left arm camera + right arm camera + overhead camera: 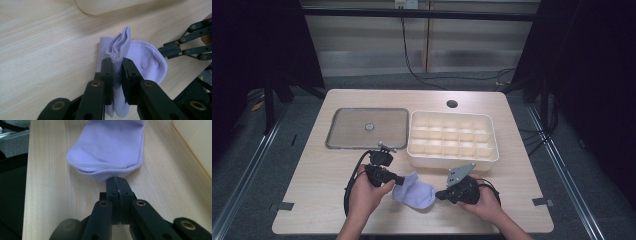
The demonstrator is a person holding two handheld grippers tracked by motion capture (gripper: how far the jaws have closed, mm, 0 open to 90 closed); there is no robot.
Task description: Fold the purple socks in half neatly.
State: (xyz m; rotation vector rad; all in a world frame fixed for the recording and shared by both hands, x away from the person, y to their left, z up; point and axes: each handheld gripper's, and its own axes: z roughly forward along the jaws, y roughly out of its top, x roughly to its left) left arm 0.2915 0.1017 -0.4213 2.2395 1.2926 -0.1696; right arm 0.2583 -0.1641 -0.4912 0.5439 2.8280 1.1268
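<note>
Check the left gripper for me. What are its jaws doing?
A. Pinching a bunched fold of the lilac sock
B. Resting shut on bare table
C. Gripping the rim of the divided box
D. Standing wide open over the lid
A: in the left gripper view the left gripper has its jaws clamped on a gathered fold of the lilac sock, which lies on the wooden table.

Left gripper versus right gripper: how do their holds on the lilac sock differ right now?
The left gripper pinches a bunched fold of the sock, jaws slightly apart around the cloth; the right gripper has its jaws fully together at the sock's edge. The left comes in from the sock's left end, the right from its right end. Both sit low over the table.
</note>
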